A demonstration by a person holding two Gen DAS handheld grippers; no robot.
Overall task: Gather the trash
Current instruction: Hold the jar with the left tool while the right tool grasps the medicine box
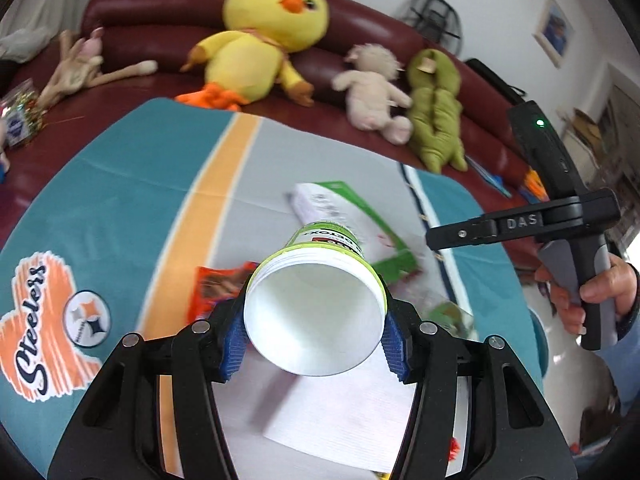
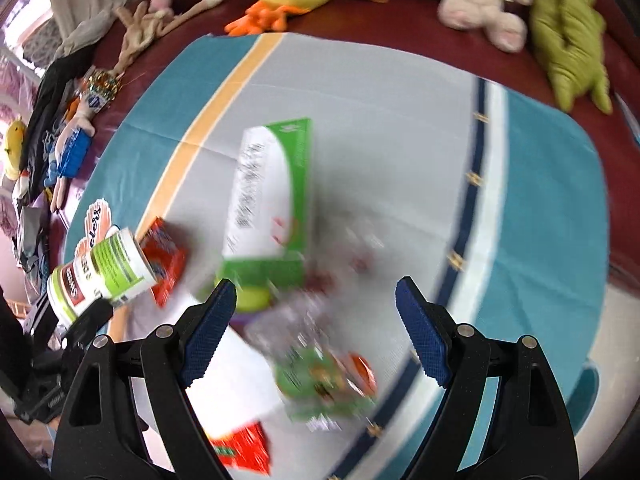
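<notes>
1. Blue pads of my left fingers [image 1: 314, 334] are clamped on both sides of a white tub [image 1: 316, 308] with a green label, open mouth facing the camera, held up above the desk [image 1: 120, 200].
2. Right fingers [image 2: 316, 320] are spread wide, nothing between them.
3. Under them: a green-and-white box [image 2: 272, 192], a red wrapper [image 2: 166, 260] and a blurry green packet [image 2: 320, 380], all on the teal cloth.
</notes>
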